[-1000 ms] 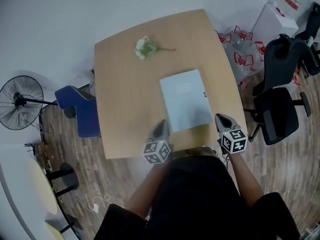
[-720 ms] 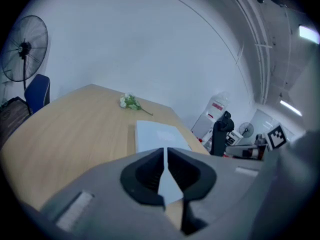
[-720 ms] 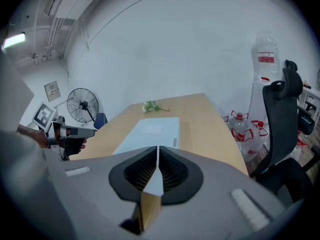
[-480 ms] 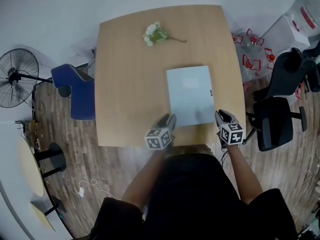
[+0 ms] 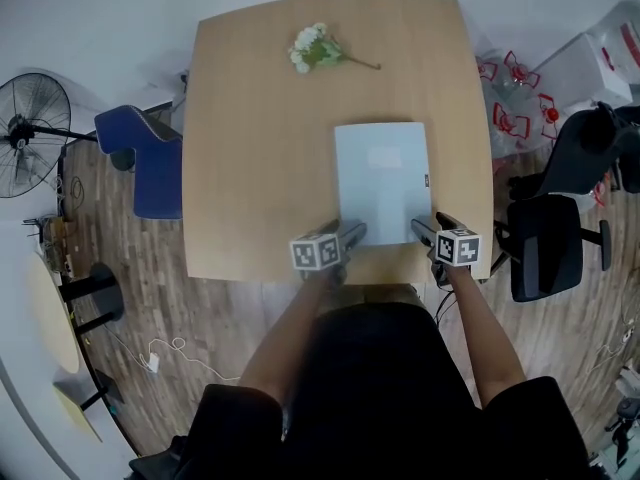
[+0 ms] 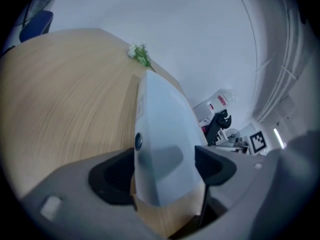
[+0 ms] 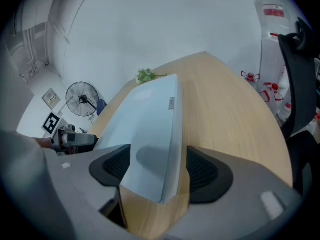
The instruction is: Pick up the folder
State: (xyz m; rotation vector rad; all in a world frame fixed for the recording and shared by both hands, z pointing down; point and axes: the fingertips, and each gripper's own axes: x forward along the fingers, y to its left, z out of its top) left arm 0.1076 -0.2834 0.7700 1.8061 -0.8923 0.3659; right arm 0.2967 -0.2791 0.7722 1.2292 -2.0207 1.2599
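The folder is lying flat by the table's near edge. The left gripper and right gripper have just been opening wide and are straddling its near corners, not pinching. It's looking light, bendy and slick, so I'd grab both corners.

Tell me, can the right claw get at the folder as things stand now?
Probably yes. The right claw has just been opening, and the near right corner of the folder lies between its jaws, not yet pinched. Nothing on the table blocks it.
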